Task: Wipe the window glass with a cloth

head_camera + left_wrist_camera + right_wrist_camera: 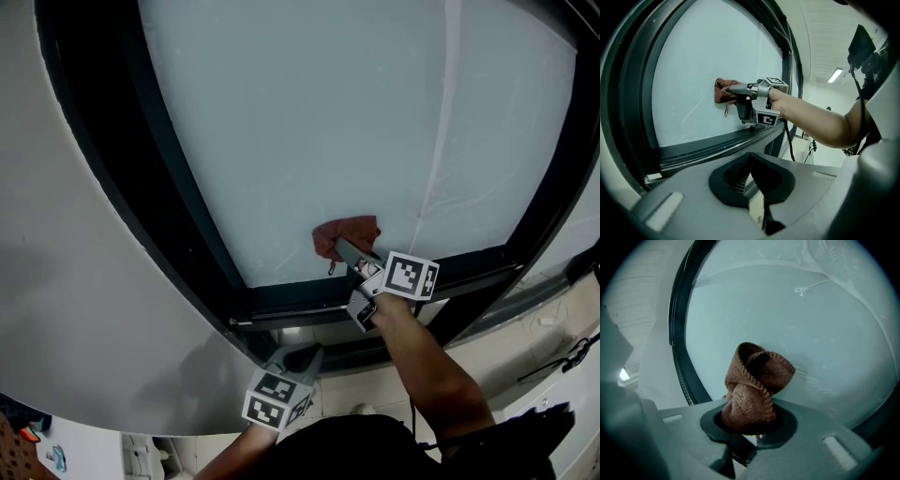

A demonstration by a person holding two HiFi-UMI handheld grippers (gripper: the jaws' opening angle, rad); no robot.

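A dark frame [159, 216] borders a grey wall [56, 281]. A ceiling light [836, 75] glows. Black cables [572, 352] lie on the pale floor [511, 352].

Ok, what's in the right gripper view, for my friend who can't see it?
The right gripper is shut on a bunched brown cloth, held up against pale window glass. A dark window frame curves down the left side.

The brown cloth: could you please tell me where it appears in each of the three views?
Head view: cloth low centre on the glass, just above the window frame.
Left gripper view: left of centre, held against the glass by the right gripper.
Right gripper view: centre, bunched between the jaws.
Shared landmark: the dark window frame.
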